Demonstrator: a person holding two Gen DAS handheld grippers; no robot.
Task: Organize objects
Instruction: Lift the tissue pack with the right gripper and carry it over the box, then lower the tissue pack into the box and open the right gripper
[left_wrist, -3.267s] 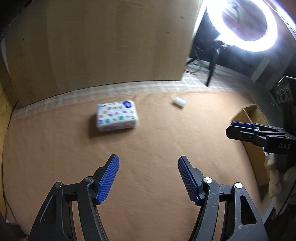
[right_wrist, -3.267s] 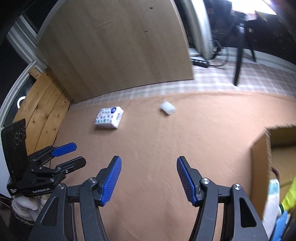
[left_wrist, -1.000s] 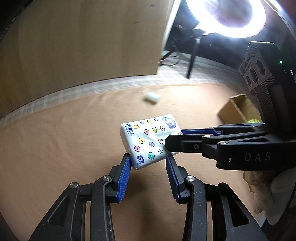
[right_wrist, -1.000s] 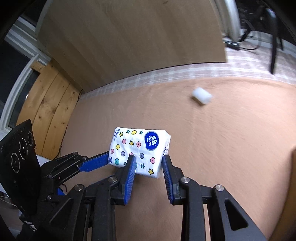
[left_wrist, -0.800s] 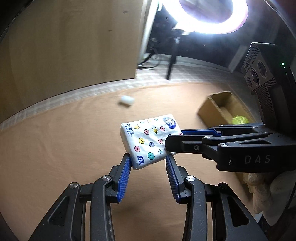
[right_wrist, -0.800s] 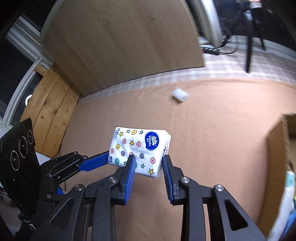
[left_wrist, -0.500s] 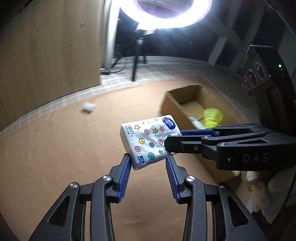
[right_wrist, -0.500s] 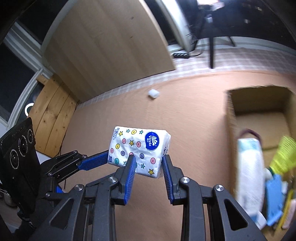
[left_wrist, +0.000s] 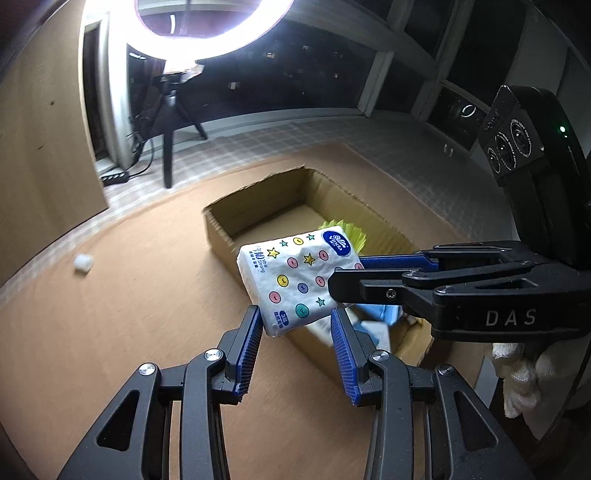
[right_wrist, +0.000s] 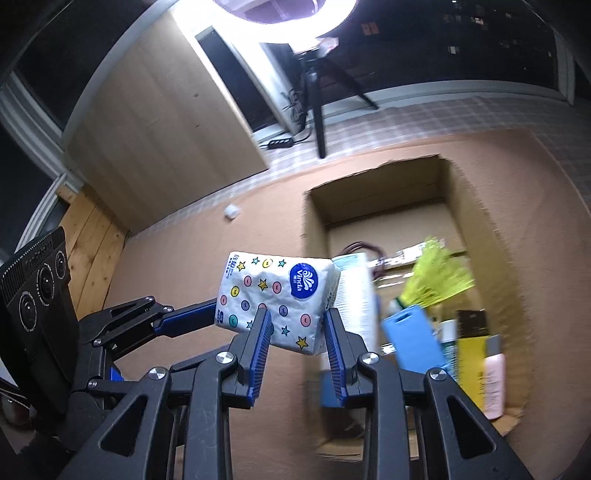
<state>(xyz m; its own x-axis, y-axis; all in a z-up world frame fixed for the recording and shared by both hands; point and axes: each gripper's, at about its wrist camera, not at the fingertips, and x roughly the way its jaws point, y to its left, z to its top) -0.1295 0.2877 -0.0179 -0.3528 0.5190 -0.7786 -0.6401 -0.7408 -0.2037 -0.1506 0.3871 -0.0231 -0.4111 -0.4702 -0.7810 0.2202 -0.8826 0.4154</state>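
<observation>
A white tissue pack (left_wrist: 297, 278) with coloured dots and stars is held in the air by both grippers. My left gripper (left_wrist: 297, 328) is shut on its near end; my right gripper (right_wrist: 297, 326) is shut on the pack (right_wrist: 275, 295) from the other side. The pack hangs over the near part of an open cardboard box (left_wrist: 258, 206), seen in the right wrist view too (right_wrist: 314, 221). The right gripper's body crosses the left wrist view (left_wrist: 461, 288). The left gripper's body shows at the left of the right wrist view (right_wrist: 122, 325).
The box holds a yellow-green brush (right_wrist: 436, 277), a blue item (right_wrist: 410, 336), a yellow-black box (right_wrist: 471, 350) and a pink bottle (right_wrist: 495, 380). A small white roll (left_wrist: 83, 263) lies on the brown mat. A ring light on a tripod (left_wrist: 170, 122) stands behind.
Both grippers took hold of the tissue pack, lifted it off the mat and swung it right, from open mat to over the cardboard box.
</observation>
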